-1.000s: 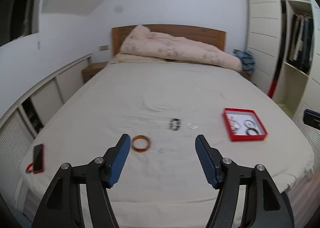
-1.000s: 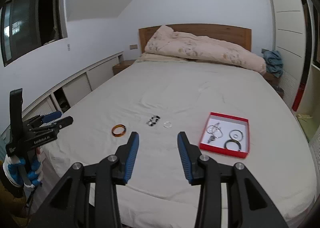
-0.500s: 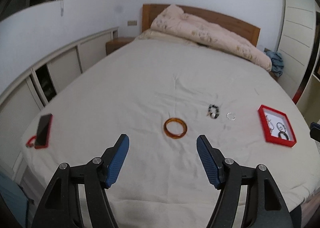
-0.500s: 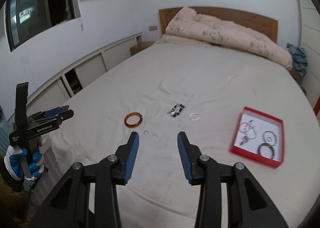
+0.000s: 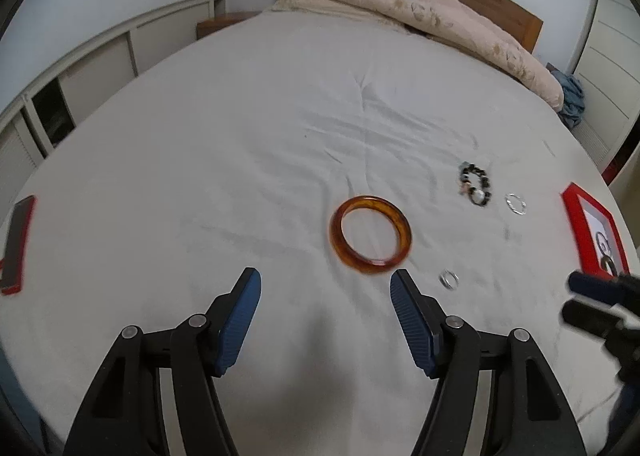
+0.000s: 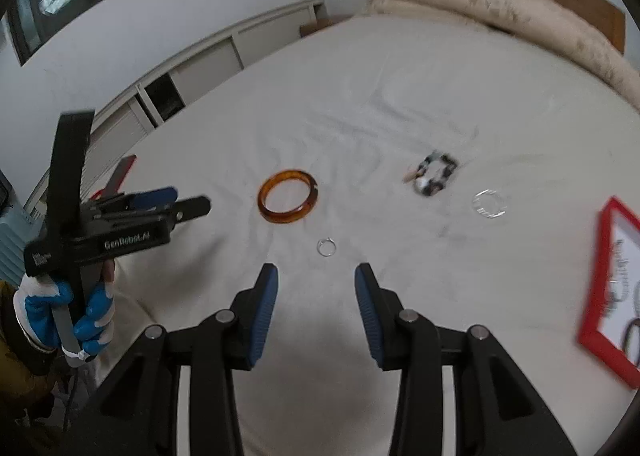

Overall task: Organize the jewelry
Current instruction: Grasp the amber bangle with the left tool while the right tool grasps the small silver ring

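My left hand-held gripper [image 5: 325, 284] is closing, wide and empty; the right [image 6: 316, 276] is half open, empty. A glossy amber bangle [image 5: 371, 235] lies flat on the bed's [image 5: 240, 136] wrinkled sheet, a thin silver ring [image 6: 327, 247] beside it.

Soft, even, rather cool light fills both views, with only a faint shadow on the bed sheet [image 5: 280, 136] below each claw. Fisheye distortion bends the walls and darkens the corners. Motion blur smears the red tray [image 6: 600, 288] and beaded bracelet [image 6: 434, 174] in the right view.
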